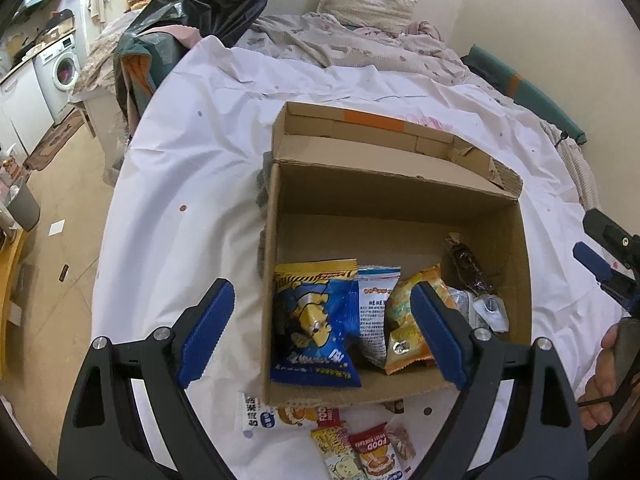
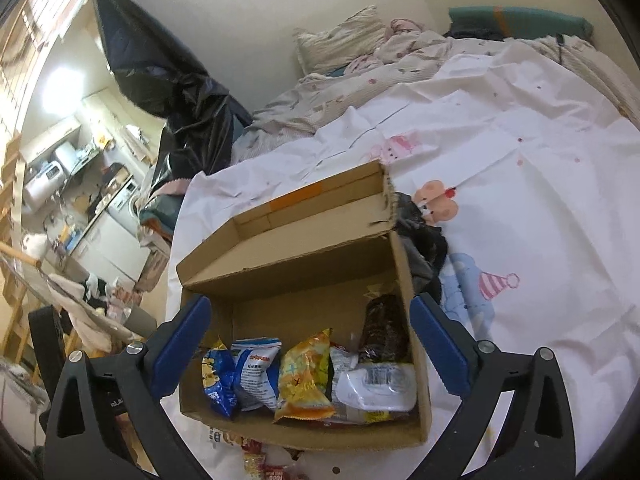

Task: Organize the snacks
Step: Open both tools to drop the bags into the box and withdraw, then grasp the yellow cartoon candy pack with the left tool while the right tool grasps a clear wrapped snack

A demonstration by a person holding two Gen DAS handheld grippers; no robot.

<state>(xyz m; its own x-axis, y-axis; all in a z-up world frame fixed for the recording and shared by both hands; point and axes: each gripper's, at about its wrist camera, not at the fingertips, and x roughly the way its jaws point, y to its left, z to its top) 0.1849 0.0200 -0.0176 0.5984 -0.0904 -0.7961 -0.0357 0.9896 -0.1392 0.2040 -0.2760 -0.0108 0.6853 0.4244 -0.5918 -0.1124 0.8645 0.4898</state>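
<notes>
Right now you are holding the left gripper (image 1: 322, 334) with its jaws standing wide apart and gripping nothing; one blue pad (image 1: 208, 330) is hanging outside the near-left wall of the cardboard box (image 1: 394, 196), the other is hanging over the box's inside. Between them, lower down in the box, the blue-and-yellow snack bag (image 1: 316, 324) is lying against the box's left wall, with a white-and-blue packet (image 1: 374, 312) just beside it and an orange-yellow packet (image 1: 404, 332) touching that one. Toward the box's right wall a dark brown wrapped snack (image 1: 468, 264) is leaning in the far corner, and a clear-and-white packet (image 1: 490, 310) is lying in front of it.

Your right gripper (image 2: 306, 346) is also spreading wide and holding nothing; its pads are straddling the box, one outside each side wall, with the row of packets lying between and below them. In that view the clear-and-white packet is resting on top of the others against the box's right wall.

Outside the box, just in front of its near wall, several loose snack packets (image 1: 356, 446) are lying on the white printed sheet (image 1: 192, 152) that is covering the bed. The box's lid flap is standing open on its far side. Beyond it, a pillow (image 1: 368, 4) and a rumpled blanket (image 1: 360, 46) are lying, and a black plastic bag (image 1: 208, 4) is slumping off to the far left of the box.
</notes>
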